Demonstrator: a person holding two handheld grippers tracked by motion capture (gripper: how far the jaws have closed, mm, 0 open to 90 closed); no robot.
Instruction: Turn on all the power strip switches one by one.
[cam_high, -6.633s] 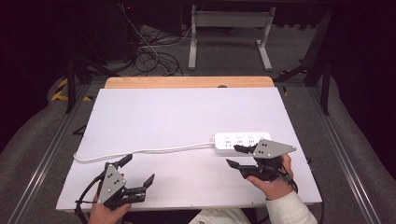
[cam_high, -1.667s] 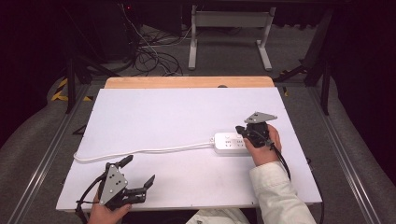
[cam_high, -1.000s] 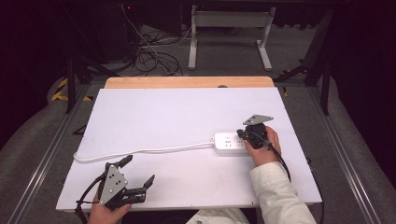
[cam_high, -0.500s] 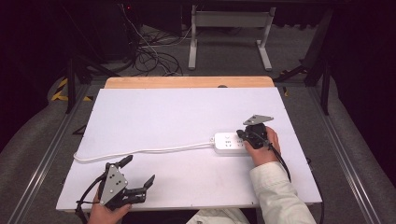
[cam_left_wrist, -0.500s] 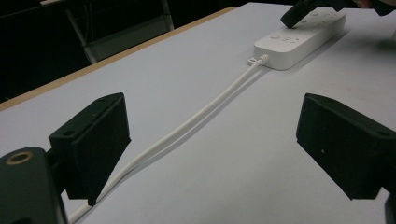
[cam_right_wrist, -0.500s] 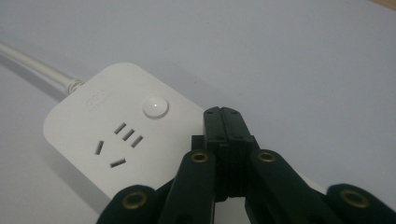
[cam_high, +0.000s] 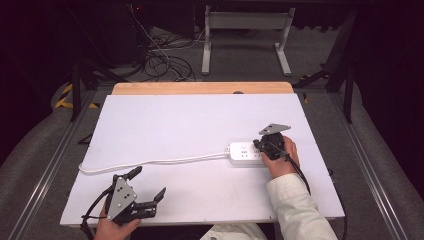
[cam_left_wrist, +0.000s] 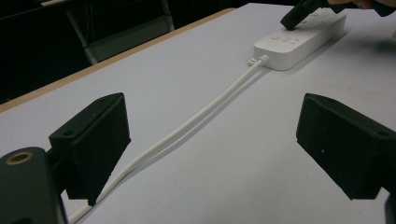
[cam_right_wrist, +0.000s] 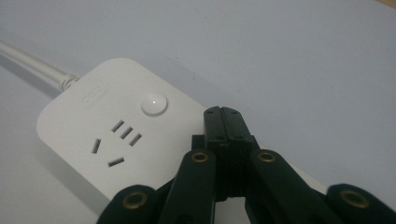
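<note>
Item: white power strip (cam_high: 246, 153), flat on white table (cam_high: 175, 125), at about 3 o'clock of the table's middle in the high view. White cable (cam_high: 150, 162) leaving its end toward 9 o'clock, curving to the table's near left edge.

Right gripper (cam_right_wrist: 223, 114): jaws pressed together, nothing between them, tips poised over the strip's top, just at 4 o'clock of the round push button (cam_right_wrist: 154, 104) in the right gripper view. Contact with the casing not certain.

Left gripper (cam_high: 145, 187): jaws wide apart, empty, resting low near the table's front left corner, well apart from the strip; cable running between its jaws in the left gripper view.

Step in hand, as judged: pressing the switch. Advice: shift the closed tips toward 10 o'clock until centred over the button, then push straight down, gently; avoid a slanted push, likely to skid the light strip. Steady with the left gripper if sliding starts.

Markings: faint embossed lettering (cam_right_wrist: 91, 97) near the cable end, too pale to read. One socket group (cam_right_wrist: 116, 142) beside the button.
</note>
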